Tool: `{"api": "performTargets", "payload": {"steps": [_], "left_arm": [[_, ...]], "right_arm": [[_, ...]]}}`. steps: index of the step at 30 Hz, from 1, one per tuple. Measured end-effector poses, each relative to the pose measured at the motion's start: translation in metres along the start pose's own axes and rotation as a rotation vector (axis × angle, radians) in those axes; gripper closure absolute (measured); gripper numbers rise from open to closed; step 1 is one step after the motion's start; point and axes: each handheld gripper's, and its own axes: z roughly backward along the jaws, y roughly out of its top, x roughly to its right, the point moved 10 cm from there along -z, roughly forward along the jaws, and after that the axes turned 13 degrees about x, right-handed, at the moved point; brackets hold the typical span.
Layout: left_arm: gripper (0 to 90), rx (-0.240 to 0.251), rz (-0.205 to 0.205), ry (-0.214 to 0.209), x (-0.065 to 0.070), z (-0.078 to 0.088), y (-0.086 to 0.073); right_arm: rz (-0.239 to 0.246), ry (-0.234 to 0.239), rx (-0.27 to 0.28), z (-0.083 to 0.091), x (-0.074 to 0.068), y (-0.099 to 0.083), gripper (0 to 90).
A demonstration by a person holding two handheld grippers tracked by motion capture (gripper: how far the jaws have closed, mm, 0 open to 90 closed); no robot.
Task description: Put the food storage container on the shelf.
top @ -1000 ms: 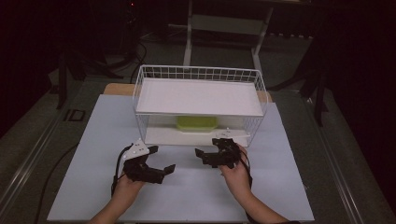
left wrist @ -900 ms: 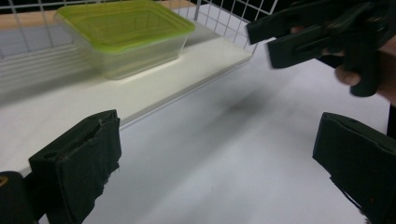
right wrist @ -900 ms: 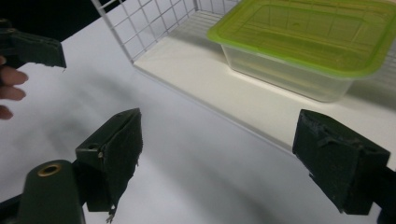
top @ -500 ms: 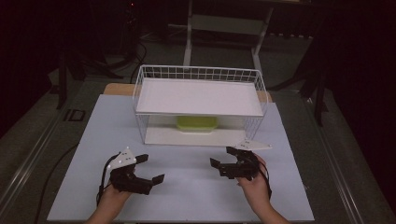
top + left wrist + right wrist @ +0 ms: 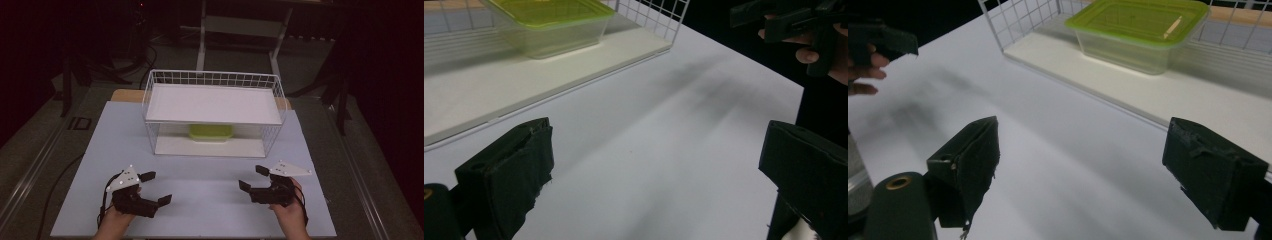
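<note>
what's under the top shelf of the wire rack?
A clear container with a green lid sits on the lower shelf of the wire rack, lid on. Top shelf hides its rear in the high view; its contents cannot be made out.

I count two grippers, my left gripper (image 5: 156, 188) and my right gripper (image 5: 252, 178), one in each of my two hands. I see one wire rack (image 5: 212, 80) with two shelves, one green-lidded box (image 5: 210, 133), and one white table (image 5: 200, 185)
</note>
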Motion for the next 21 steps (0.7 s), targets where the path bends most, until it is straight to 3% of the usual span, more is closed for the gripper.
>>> {"api": "performTargets", "payload": {"steps": [8,13,18,21], "left_arm": [[1.9,0.01,-0.015,-0.019,0.008,-0.001,-0.003],[1.9,0.01,-0.038,-0.036,0.012,-0.003,-0.004],[1.9,0.011,-0.01,-0.06,0.014,-0.006,-0.009],[1.9,0.003,-0.023,-0.065,0.016,-0.006,-0.011]], "right_arm": [[0.023,0.054,0.01,0.019,0.006,-0.011,14.0],[0.056,0.046,-0.005,0.024,0.013,-0.019,14.0],[0.059,0.047,-0.016,0.025,0.025,-0.033,13.7],[0.066,0.035,-0.022,0.025,0.03,-0.036,13.5]]}}
